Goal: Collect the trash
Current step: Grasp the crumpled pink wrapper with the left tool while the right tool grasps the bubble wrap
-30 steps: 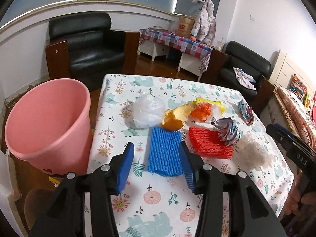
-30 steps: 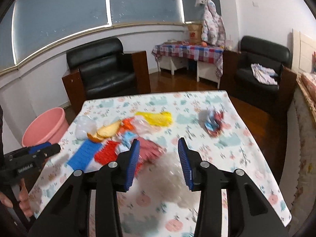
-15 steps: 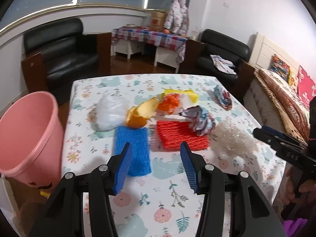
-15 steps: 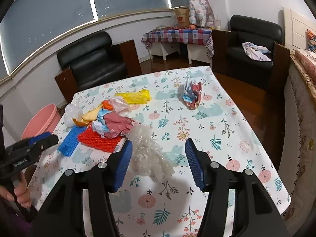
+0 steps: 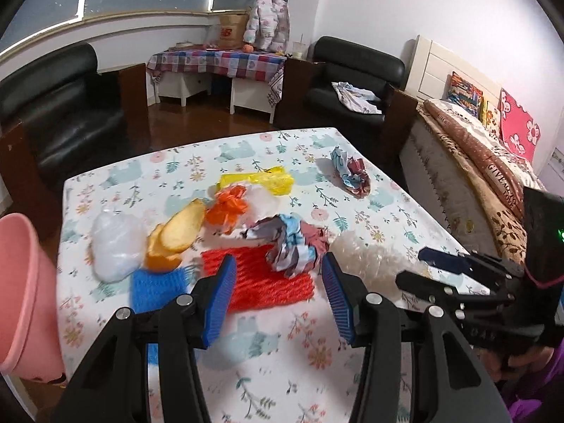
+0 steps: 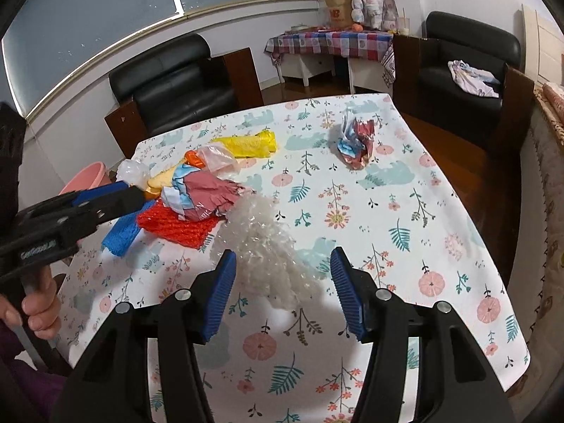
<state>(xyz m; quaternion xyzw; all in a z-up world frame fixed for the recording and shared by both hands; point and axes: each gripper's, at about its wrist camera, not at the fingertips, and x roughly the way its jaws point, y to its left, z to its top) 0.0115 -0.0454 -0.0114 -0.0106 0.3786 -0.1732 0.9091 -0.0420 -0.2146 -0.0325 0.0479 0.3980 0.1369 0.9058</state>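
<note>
Left tool [image 5: 276,296]: open, empty, above red foam net [image 5: 268,283]. Right tool [image 6: 282,290]: open, pads clear of bubble wrap [image 6: 268,246] on counter [image 6: 405,211].

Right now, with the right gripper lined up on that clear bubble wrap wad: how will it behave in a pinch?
The bubble wrap looks loosely bunched, so probably very light and squashy. It likely compresses a lot before the right gripper bites. Its trailing end may flop and drag on the tablecloth.
</note>
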